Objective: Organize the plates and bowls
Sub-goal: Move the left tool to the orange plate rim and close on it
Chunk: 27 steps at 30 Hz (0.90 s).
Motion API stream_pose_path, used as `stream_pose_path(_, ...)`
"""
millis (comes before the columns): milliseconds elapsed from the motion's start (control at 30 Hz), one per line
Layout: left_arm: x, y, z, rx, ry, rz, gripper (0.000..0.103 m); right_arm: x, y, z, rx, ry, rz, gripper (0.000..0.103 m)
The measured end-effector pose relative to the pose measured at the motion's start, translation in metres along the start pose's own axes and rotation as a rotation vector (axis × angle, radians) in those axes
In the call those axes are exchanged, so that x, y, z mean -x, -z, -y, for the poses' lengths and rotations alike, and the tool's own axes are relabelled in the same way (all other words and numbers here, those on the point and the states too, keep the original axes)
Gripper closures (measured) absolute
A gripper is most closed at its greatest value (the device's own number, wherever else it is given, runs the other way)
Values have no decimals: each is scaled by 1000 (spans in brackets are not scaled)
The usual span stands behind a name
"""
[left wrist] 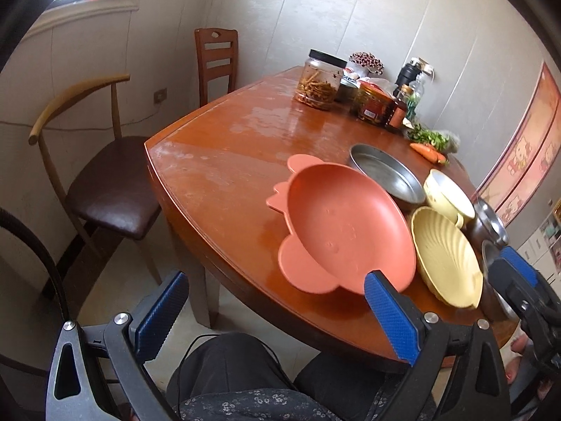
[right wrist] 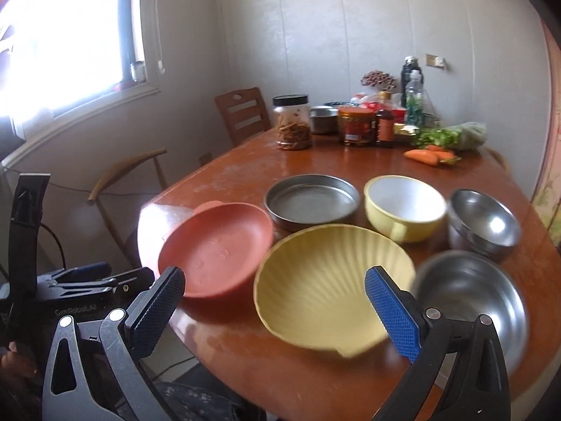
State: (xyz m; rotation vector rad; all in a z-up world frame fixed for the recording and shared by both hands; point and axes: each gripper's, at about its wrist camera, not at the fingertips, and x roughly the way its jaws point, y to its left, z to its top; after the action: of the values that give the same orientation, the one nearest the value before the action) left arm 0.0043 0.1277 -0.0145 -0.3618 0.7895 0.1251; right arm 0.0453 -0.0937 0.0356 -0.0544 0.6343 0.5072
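six dishes sit bunched at the near edge of the glossy wooden table [right wrist: 245, 161]: one matte orange plate [right wrist: 217, 249] with ear-like tabs, one yellow shell-ribbed bowl [right wrist: 326, 280], one flat round metal pan [right wrist: 312, 201], one yellow handled bowl [right wrist: 403, 207] and two shiny steel bowls [right wrist: 484, 222]. left gripper [left wrist: 277, 310] hangs off the near left corner, fingers spread wide, holding nothing. right gripper [right wrist: 273, 305] hovers over the shell bowl, also gaping and empty.
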Motion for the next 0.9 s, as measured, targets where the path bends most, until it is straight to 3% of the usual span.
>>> stream_pose_path(333, -20, -4, 5, 18, 104, -68, 24, -54, -31, -4, 33, 21, -96, 0)
stream_pose_path(633, -31, -5, 14, 24, 137, -90, 34, -98, -45, -14, 61, -78, -168, 5)
stream_pose_path(700, -33, -7, 15, 24, 141, -93, 38, -104, -47, -17, 76, -75, -169, 13)
stream_pose_path(767, -33, -7, 16, 15, 141, -95, 42, -112, -49, -19, 92, -87, -187, 29)
stream_pose_path(900, -35, -7, 21, -3, 138, -99, 45, -129, -49, -21, 113, -66, -231, 39)
